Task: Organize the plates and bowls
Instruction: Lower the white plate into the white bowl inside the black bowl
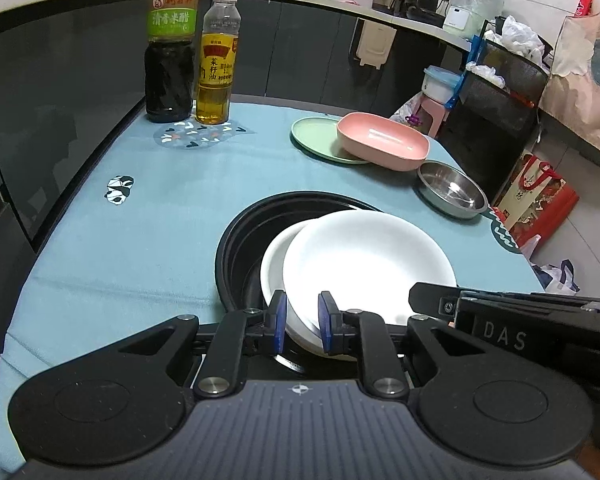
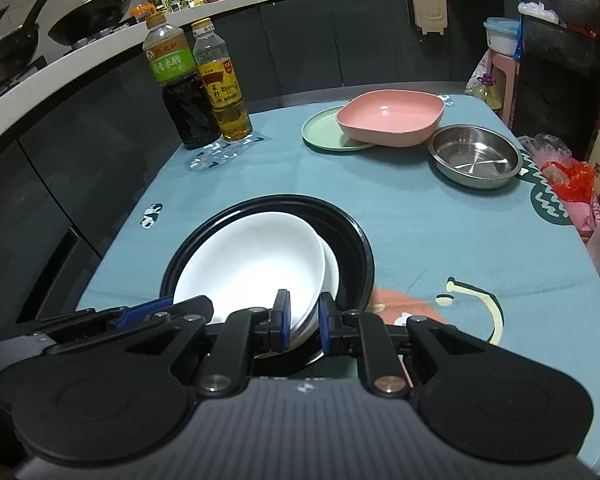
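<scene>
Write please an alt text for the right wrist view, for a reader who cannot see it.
The right gripper is shut on the near rim of two stacked white plates over a black dish on a blue tablecloth. Behind stand two bottles, a pink bowl on a green plate, and a steel bowl.

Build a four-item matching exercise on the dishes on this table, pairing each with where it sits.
Column 1:
1. white plate
2. pink dish
3. steel bowl
4. green plate

Column 2:
A. alone on the cloth, near its right edge
B. partly under the pink dish
C. over the black basin, clamped by both tools
D. resting on the green plate's edge

Pairs: 1-C, 2-D, 3-A, 4-B
</scene>
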A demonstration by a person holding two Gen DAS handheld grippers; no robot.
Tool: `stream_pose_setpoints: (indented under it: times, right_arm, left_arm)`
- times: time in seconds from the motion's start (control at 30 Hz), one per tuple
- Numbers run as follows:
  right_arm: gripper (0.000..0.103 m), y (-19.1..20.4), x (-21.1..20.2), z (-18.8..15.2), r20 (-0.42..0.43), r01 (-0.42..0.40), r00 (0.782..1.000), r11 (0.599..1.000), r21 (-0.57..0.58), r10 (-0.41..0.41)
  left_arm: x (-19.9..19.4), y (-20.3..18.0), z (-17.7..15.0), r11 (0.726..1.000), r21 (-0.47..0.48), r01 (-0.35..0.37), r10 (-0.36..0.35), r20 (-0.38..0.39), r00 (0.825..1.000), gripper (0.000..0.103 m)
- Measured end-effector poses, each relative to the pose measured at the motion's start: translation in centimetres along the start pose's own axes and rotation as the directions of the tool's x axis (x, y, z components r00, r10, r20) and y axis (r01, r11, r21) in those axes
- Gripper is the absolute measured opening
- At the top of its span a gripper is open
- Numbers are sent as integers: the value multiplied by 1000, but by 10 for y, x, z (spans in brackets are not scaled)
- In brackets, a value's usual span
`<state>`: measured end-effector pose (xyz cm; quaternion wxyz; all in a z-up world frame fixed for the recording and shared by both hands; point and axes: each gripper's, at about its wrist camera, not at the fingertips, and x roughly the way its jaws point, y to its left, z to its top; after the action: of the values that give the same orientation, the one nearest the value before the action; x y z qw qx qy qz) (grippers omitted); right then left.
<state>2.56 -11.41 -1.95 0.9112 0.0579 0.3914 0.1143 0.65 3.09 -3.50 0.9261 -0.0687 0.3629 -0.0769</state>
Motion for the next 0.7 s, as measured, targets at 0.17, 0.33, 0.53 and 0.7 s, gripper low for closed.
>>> stream_pose_setpoints:
  times: [0.17,0.33,0.53,0.7]
  right_arm:
    - [14,0,1,1,-3,-3,1000,1000,3,3]
    - [15,5,-3,2,26,-9,1000,1000,-30,10]
    - [15,2,-3,2,30,-3,1000,1000,-24,3]
    - [15,1,-3,2,32,-6,999,1000,-18,7]
  left_arm:
    - [0,2,0,1000,1,12,-12,16,1000,15]
    - [-2,2,0,1000,4,15,-15,15,1000,15]
    - [-2,3,0,1000,-4,12,-12,15,1000,15]
    - [-1,3,0,1000,-4,12,-12,11,1000,15]
